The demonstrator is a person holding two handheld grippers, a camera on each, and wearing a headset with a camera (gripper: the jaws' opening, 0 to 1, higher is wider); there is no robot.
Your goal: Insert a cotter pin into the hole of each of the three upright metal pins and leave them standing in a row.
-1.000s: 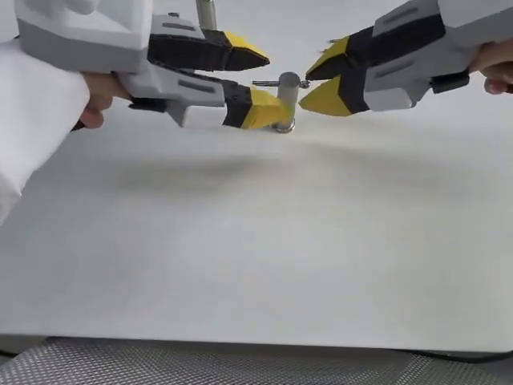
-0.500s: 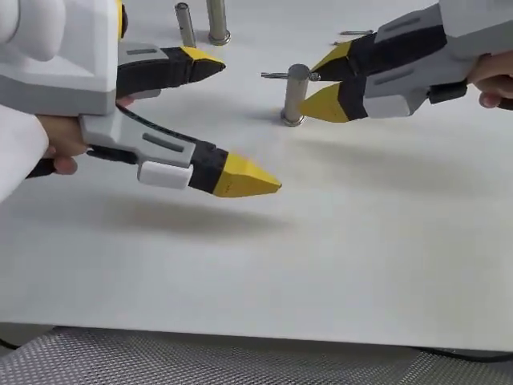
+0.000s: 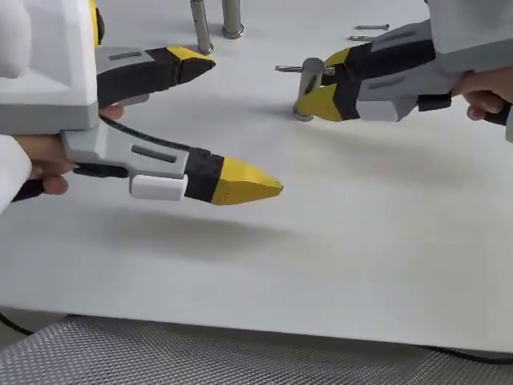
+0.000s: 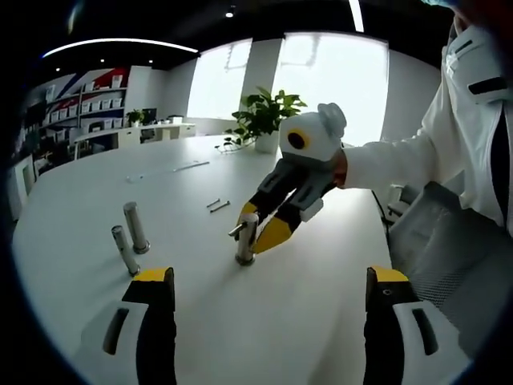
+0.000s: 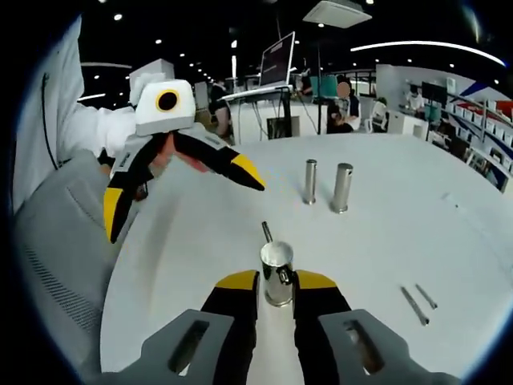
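Observation:
A metal pin (image 3: 307,90) stands upright at centre right with a cotter pin (image 3: 288,69) pushed through its top hole. My right gripper (image 3: 321,84) is shut on this pin's shaft, and the jaws press both sides of the metal pin (image 5: 277,274) below the cotter pin (image 5: 266,232). My left gripper (image 3: 240,128) hangs open to the left of the pin, holding nothing, well apart from it. Its jaws spread wide in its own view, left gripper (image 4: 268,277), facing the metal pin (image 4: 246,241). Two more metal pins (image 3: 200,26) (image 3: 232,19) stand upright at the back.
Two loose cotter pins (image 3: 367,33) lie on the white table (image 3: 321,241) behind the right gripper. The table's front edge (image 3: 256,335) runs along the bottom, with grey mesh below it. A potted plant (image 4: 264,120) stands at the far end.
My left gripper has drawn back from the pin to the left and toward me, jaws open. My right gripper has closed on the pin's shaft. The cotter pin stays in the hole.

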